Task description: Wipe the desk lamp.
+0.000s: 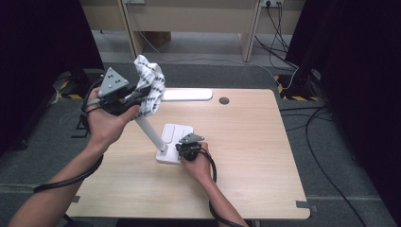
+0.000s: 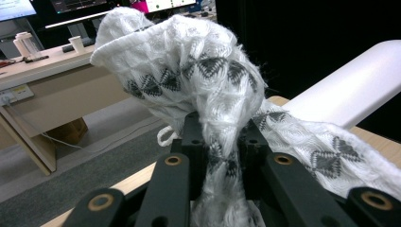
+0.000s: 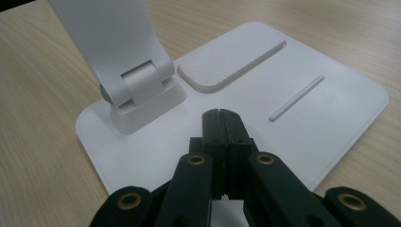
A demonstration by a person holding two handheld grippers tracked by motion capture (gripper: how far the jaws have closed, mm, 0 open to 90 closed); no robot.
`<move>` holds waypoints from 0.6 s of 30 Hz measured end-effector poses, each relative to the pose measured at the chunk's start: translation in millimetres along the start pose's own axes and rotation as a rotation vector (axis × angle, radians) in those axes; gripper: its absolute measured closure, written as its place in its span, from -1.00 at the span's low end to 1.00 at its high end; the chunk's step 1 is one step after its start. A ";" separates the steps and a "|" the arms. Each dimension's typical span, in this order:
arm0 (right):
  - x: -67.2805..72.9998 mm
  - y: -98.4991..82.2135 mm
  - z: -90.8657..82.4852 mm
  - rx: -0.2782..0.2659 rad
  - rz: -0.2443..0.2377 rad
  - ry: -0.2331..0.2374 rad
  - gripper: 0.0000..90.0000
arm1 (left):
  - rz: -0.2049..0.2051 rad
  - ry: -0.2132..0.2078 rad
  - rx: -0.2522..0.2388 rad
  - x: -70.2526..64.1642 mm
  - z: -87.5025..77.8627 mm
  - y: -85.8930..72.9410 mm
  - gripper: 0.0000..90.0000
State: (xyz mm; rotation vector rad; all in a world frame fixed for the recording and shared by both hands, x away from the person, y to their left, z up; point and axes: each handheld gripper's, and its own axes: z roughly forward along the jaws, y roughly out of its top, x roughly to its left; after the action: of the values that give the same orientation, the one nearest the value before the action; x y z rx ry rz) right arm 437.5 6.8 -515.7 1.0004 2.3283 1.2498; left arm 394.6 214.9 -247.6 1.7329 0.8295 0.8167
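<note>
Cloth [image 2: 208, 90] pinched in left tongs [image 2: 222, 142]; right tongs [image 3: 221, 124] closed on lamp base [image 3: 302, 127].

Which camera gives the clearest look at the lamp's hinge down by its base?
The right gripper view: the hinge sits large and sharp above the white base. The high view shows it tiny. In the left gripper view the cloth fills the foreground.

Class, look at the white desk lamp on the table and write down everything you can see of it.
The desk lamp looks like smooth white plastic. Its flat, round-cornered base lies on the wooden table and carries a raised pad and a thin ridge. A hinge joins the base to a slanted arm leading up to a long flat head. The right gripper, shut, rests over the base; a patterned cloth hangs against the arm's upper part.
</note>
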 end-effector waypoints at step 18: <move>-0.1 0.0 0.1 -0.001 -0.004 0.000 1.00 | 0.011 -0.032 -0.022 -17.3 12.6 8.0 0.71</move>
State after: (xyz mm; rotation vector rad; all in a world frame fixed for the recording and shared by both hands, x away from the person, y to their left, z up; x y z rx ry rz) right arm 437.6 6.8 -515.7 0.9950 2.3281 1.2491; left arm 397.0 192.3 -245.8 1.7279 0.7876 0.8011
